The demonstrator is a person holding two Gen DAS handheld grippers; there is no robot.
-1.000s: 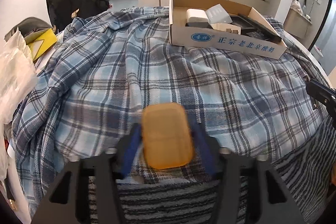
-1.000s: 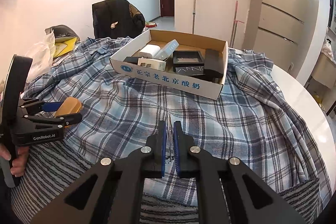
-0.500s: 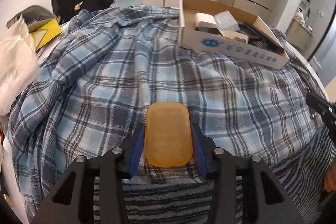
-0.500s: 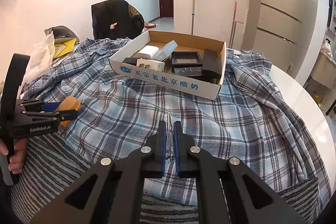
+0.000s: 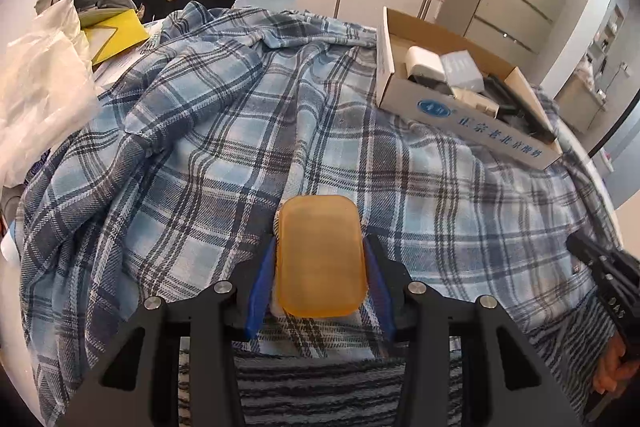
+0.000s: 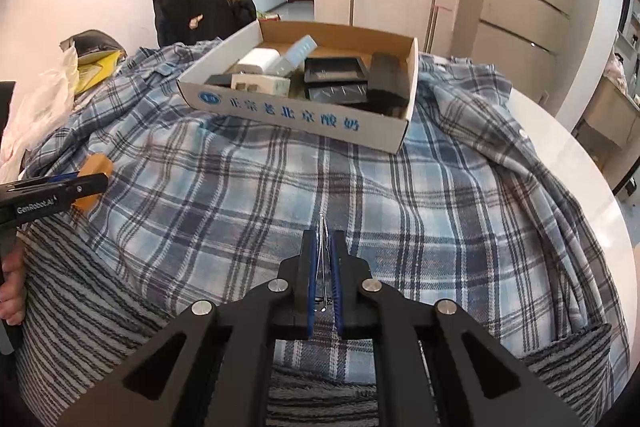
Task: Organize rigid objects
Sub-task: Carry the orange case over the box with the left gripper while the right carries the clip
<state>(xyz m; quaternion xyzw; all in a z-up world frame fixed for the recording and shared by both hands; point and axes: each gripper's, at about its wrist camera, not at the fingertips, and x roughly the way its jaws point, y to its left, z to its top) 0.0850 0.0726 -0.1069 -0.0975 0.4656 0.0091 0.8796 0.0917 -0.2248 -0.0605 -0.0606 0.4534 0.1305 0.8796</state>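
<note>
The orange case (image 5: pixel 320 255), pinched between the left gripper's (image 5: pixel 320 283) blue pads, has risen off the plaid cloth (image 5: pixel 224 147) over the past second and swung toward the box (image 5: pixel 472 115), so the carry is likely under way. The right gripper (image 6: pixel 323 279), well apart, stays clamped on a thin metal clip (image 6: pixel 322 247), likely waiting its turn.

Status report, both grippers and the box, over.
Left gripper shut on orange case. Right gripper shut on thin metal piece. Cardboard box ahead, path clear.
</note>
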